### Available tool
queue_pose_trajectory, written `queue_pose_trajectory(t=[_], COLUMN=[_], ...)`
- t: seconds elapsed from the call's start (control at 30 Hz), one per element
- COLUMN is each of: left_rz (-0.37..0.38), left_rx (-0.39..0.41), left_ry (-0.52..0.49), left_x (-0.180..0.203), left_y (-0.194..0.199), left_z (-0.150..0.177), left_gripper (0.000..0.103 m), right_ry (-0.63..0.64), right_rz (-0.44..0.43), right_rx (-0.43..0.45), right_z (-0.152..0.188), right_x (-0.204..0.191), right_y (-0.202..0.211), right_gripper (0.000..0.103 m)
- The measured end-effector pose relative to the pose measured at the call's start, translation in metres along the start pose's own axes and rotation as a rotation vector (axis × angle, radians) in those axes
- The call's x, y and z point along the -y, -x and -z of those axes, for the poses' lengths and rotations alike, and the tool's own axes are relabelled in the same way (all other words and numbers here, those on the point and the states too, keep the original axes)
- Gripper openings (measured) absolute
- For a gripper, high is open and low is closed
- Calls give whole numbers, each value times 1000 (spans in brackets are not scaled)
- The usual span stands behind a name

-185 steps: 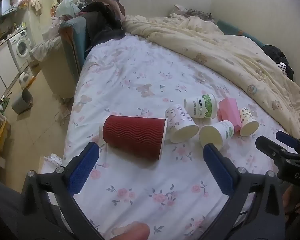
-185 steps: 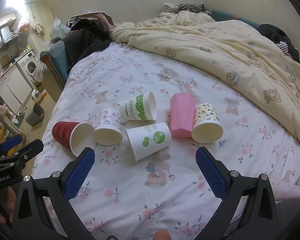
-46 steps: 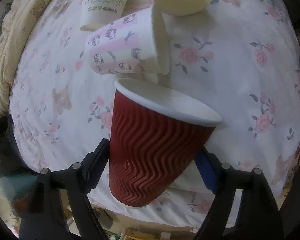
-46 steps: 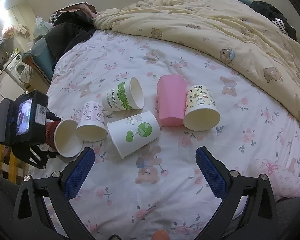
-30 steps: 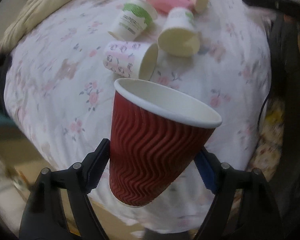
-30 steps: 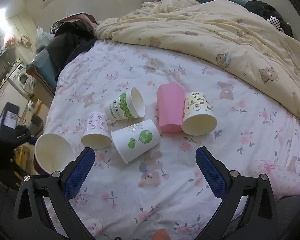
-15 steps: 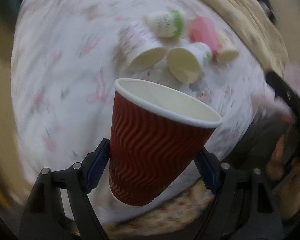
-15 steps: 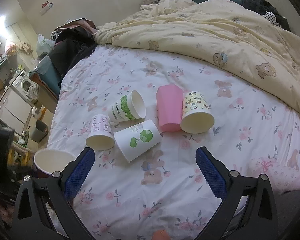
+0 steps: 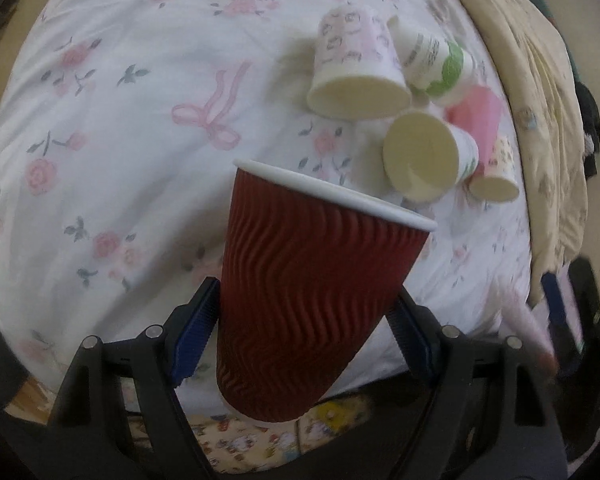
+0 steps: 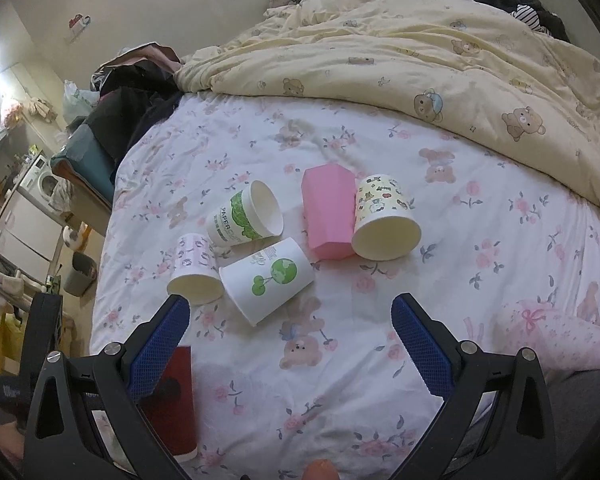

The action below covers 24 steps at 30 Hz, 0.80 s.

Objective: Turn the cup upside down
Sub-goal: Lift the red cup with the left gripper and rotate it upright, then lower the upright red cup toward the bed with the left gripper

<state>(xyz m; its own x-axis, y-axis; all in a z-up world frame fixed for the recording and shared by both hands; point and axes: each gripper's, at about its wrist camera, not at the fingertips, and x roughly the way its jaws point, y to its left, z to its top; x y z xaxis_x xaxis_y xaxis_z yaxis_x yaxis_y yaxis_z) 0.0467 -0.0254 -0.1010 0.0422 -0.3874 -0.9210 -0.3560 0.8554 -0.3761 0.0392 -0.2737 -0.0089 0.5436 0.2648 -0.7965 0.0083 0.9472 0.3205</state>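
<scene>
- The left gripper (image 9: pixel 300 328) has its blue-padded fingers (image 9: pixel 192 334) pressed against something held between them.
- The right gripper (image 10: pixel 290 344) holds its fingers (image 10: pixel 420 350) spread wide, gripping nothing.

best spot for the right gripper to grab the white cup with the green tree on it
Grip the white cup with the green tree across its mid-wall, coming from above with one finger on each side. It lies on its side on the bed sheet, open mouth toward the right gripper, so the curved wall is exposed. Avoid the soft rim. The pink-patterned cup lies close on one side, so clearance looks tight.
</scene>
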Motion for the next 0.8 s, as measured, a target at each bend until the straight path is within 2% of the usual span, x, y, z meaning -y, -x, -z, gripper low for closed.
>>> queue_pose_trajectory(t=[0.1,0.37,0.6,0.67,0.8], left_rz=[12,-41,-64,-76,-92], left_rx=[21,45,69,79,93], left_ry=[26,80,15,-2,-49], left_x=[1,-3,6,8,14], left_y=[0,-15,-17,-15,-11], left_z=[-6,-15,-14,-13,-11], left_gripper=[78,79,80,84,100], right_ry=[8,26,27,34,43], right_rz=[7,-3,-5,-6,-4], right_rx=[-4,-22,-30,-31,-28], right_z=[1,3,4,5,4], right_x=[-1,-4,-4,-5,-6], right_y=[-2,-4,-6,-7,-7], right_gripper=[103,103,103,103,103])
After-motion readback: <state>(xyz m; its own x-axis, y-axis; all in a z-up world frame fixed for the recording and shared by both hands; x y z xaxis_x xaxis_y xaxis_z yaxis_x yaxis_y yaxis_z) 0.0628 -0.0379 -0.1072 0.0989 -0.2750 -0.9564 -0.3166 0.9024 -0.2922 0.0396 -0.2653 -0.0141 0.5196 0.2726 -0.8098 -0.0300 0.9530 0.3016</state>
